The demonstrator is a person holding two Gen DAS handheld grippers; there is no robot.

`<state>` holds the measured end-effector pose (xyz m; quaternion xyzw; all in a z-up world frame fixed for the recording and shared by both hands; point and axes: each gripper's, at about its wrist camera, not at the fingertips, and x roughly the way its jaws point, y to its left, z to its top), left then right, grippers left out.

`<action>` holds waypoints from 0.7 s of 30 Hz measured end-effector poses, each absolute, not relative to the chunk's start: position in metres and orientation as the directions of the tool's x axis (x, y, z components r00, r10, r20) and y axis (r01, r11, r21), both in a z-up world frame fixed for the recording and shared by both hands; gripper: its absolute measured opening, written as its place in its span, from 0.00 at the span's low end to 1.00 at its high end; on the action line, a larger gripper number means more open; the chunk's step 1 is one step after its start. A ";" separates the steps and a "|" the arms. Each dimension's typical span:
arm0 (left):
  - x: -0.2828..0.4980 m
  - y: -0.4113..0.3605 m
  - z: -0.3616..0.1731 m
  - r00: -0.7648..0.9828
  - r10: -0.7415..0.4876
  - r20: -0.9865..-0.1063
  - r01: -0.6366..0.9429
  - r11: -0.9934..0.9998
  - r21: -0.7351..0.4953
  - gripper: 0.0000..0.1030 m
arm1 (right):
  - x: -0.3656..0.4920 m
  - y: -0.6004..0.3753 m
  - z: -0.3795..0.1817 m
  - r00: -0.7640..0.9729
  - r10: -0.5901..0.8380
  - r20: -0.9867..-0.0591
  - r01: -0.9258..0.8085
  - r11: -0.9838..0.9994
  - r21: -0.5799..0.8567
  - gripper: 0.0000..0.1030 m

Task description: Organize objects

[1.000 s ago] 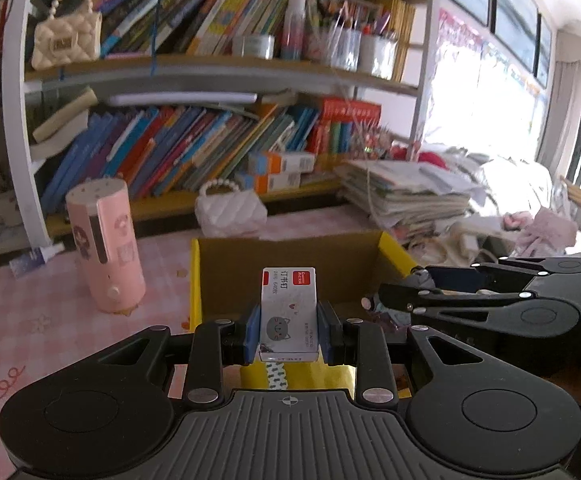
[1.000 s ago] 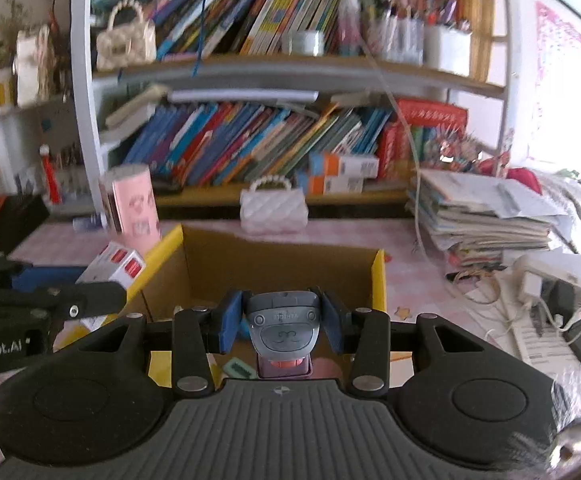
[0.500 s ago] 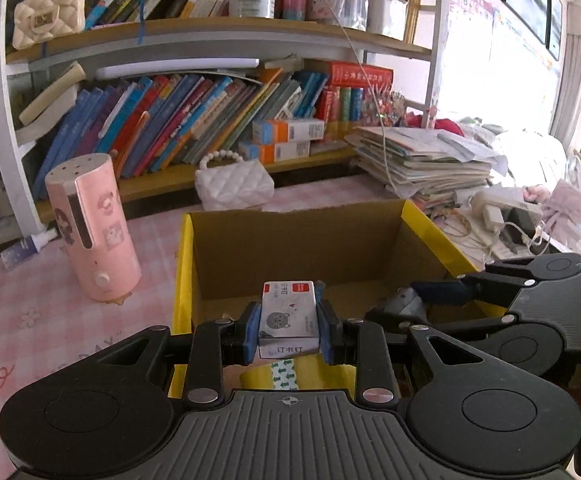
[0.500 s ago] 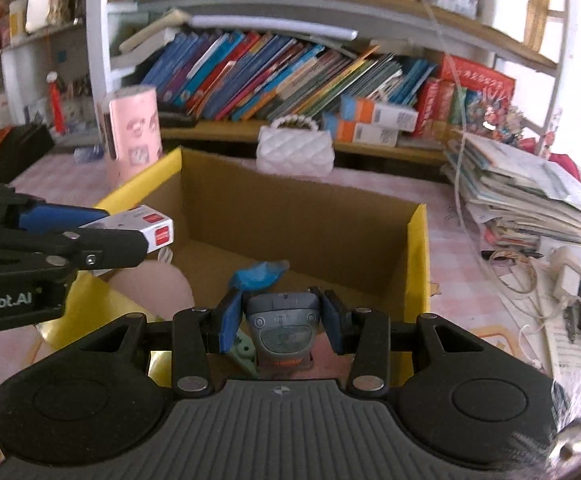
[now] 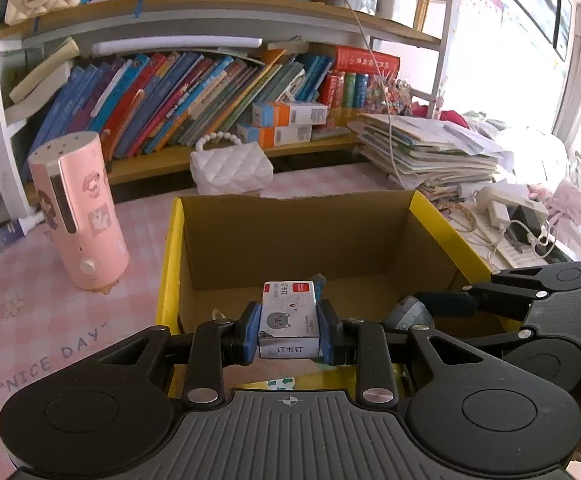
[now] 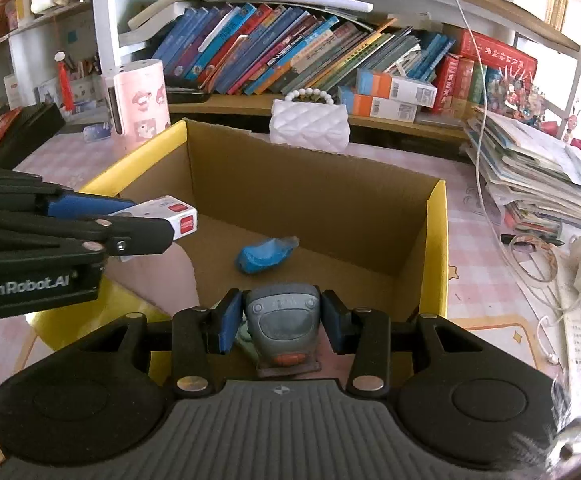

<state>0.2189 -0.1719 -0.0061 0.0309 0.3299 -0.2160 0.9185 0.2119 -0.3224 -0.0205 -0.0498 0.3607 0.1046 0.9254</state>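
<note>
A yellow cardboard box stands open on the pink table; it also shows in the right wrist view. My left gripper is shut on a small white staple box with a cat face and red labels, held over the box's near side. In the right wrist view the left gripper enters from the left with the staple box. My right gripper is shut on a grey stapler, low over the box's near edge. A blue wrapped item lies on the box floor.
A pink cylindrical device stands left of the box. A white quilted purse sits behind it, below shelves of books. A paper stack and chargers with cables lie to the right.
Both grippers have moved forward and down over the box with their loads. The box interior and the blue item have come into view.
</note>
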 end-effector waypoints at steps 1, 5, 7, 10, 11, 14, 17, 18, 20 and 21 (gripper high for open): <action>0.219 -0.172 -0.007 0.688 -0.376 -0.620 0.414 0.906 -0.090 0.28 | 0.212 -0.323 -0.021 0.715 0.161 -0.680 -0.235 0.972 -0.017 0.39; 0.217 -0.171 -0.009 0.709 -0.360 -0.606 0.391 0.916 -0.087 0.30 | 0.214 -0.322 -0.023 0.705 0.172 -0.688 -0.250 0.968 -0.014 0.39; 0.216 -0.170 -0.008 0.717 -0.354 -0.600 0.383 0.920 -0.084 0.30 | 0.215 -0.323 -0.023 0.703 0.175 -0.689 -0.251 0.968 -0.010 0.40; 0.210 -0.171 -0.005 0.735 -0.340 -0.587 0.377 0.924 -0.064 0.40 | 0.214 -0.323 -0.022 0.704 0.181 -0.687 -0.248 0.969 0.001 0.40; 0.208 -0.171 -0.004 0.745 -0.332 -0.579 0.372 0.927 -0.053 0.43 | 0.213 -0.323 -0.022 0.704 0.184 -0.686 -0.243 0.970 0.011 0.40; 0.197 -0.167 0.004 0.759 -0.345 -0.553 0.384 0.922 -0.050 0.56 | 0.207 -0.324 -0.019 0.712 0.194 -0.674 -0.233 0.972 0.033 0.41; 0.183 -0.163 0.013 0.778 -0.348 -0.523 0.389 0.921 -0.034 0.66 | 0.198 -0.321 -0.012 0.736 0.187 -0.650 -0.226 0.974 0.024 0.46; 0.177 -0.161 0.017 0.787 -0.346 -0.511 0.387 0.922 -0.029 0.69 | 0.194 -0.320 -0.009 0.745 0.185 -0.641 -0.222 0.975 0.023 0.48; 0.167 -0.155 0.024 0.801 -0.344 -0.490 0.381 0.924 -0.026 0.73 | 0.186 -0.318 -0.003 0.764 0.170 -0.622 -0.203 0.979 0.019 0.50; 0.161 -0.151 0.027 0.809 -0.337 -0.481 0.371 0.928 -0.026 0.79 | 0.181 -0.318 0.000 0.774 0.162 -0.612 -0.192 0.981 0.018 0.52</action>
